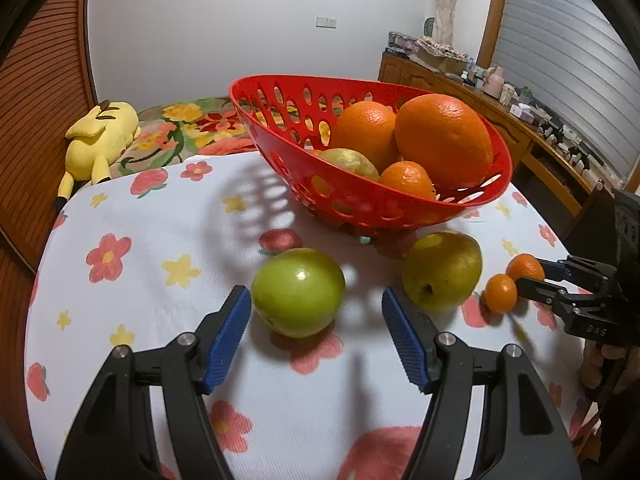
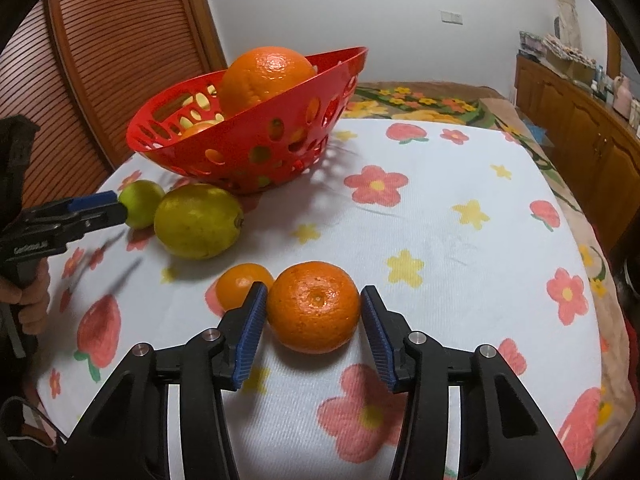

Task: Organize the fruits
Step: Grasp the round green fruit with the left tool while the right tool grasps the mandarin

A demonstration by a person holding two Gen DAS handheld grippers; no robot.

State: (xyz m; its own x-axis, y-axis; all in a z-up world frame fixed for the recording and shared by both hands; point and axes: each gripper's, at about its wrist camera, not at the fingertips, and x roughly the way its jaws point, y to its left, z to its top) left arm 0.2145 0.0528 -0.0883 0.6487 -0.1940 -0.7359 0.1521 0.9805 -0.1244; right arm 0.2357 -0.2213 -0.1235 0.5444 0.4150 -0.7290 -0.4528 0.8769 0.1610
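A red perforated basket [image 1: 360, 84] [image 2: 240, 148] holds two big oranges [image 1: 444, 140], a small one and a yellowish fruit. On the flowered cloth lie a green apple [image 1: 298, 292] [image 2: 142, 204], a yellow-green pear [image 1: 442, 268] [image 2: 198, 220], a small mandarin [image 1: 500, 292] [image 2: 240, 284] and a larger mandarin [image 2: 314, 308] [image 1: 524, 266]. My left gripper [image 1: 312, 304] [image 2: 120, 206] is open, straddling the apple with a gap at the right pad. My right gripper [image 2: 314, 300] [image 1: 532, 276] brackets the larger mandarin, pads very near its sides with a thin gap at the right.
A yellow plush toy [image 1: 100, 136] lies on the floral blanket behind the table. A cluttered wooden sideboard [image 1: 520, 120] runs along the right wall. A slatted wooden door [image 2: 120, 40] stands at the left. A person's hand [image 2: 28, 296] grips the left tool.
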